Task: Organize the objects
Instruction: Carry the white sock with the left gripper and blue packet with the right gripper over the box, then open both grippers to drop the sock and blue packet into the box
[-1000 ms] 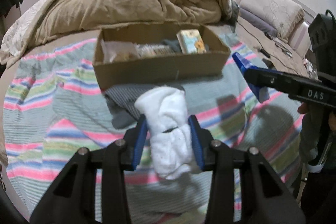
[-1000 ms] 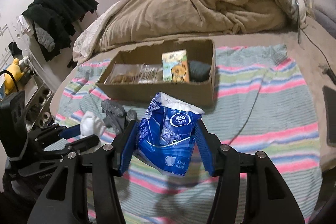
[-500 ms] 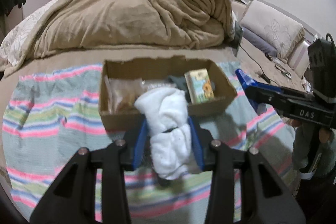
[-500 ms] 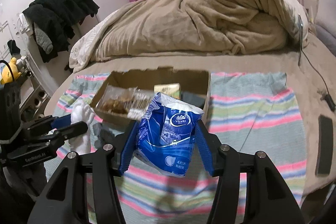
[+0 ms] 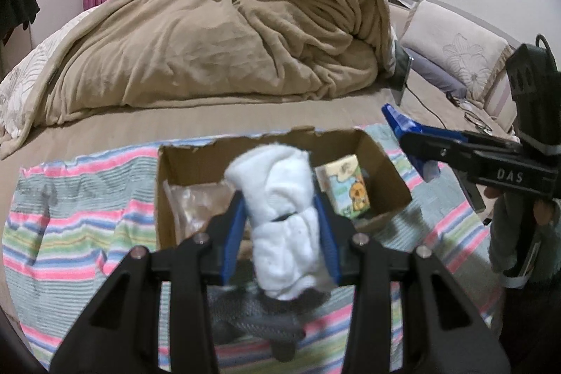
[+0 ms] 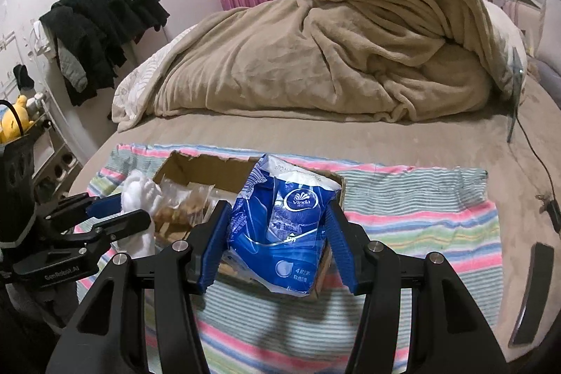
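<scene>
Clamped by the left tool [image 5: 282, 230], the white sock roll [image 5: 280, 216] could snag the cardboard box [image 5: 389, 174] wall; the Vinda tissue pack [image 6: 287, 226], clamped by the right tool [image 6: 277, 244], could slip.

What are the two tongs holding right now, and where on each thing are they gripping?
Left tongs clamp the rolled white cloth around its middle. Right tongs pinch the blue Vinda tissue pack by its two sides.

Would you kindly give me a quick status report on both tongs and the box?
Left tongs shut on white socks. Right tongs shut on tissue pack. Both held over the box. Grey socks on the blanket below.
</scene>
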A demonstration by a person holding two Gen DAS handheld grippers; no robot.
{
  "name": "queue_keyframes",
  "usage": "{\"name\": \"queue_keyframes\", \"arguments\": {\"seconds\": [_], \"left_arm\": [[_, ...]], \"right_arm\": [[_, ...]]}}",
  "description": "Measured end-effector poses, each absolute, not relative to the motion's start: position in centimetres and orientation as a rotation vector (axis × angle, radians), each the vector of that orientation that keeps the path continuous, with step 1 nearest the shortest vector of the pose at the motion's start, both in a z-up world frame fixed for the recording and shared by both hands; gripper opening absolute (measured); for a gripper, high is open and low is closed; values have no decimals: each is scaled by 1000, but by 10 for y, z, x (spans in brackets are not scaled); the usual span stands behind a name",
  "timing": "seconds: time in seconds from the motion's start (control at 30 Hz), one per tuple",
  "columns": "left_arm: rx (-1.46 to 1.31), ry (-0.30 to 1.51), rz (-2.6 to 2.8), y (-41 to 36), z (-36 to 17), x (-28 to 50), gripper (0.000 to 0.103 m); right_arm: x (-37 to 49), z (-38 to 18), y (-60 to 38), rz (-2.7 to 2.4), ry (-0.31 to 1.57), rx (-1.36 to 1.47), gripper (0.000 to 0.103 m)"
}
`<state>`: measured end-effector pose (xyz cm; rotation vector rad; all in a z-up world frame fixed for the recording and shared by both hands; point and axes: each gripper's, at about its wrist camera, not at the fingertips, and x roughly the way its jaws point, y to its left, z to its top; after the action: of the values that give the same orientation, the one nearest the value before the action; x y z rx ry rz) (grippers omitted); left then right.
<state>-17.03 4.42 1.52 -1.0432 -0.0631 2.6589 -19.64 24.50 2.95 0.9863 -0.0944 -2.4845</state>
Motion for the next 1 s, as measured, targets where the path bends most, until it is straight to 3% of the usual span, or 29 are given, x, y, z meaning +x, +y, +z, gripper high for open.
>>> {"name": "queue_keyframes", "arguments": {"seconds": [0.4,0.93,1.0], "left_arm": [[-1045,-69,2654,50,12,-220,41],[-1216,-24,2553,69,-36,-262,42],[-1227,-24,2553,69,-38,-264,43]], "right_arm": [[-238,17,242,-2400,-149,1038,57],[-264,-18,244,-2343,-205,1138,59],[-262,-17,245,-2352,-201,1120,63]]}}
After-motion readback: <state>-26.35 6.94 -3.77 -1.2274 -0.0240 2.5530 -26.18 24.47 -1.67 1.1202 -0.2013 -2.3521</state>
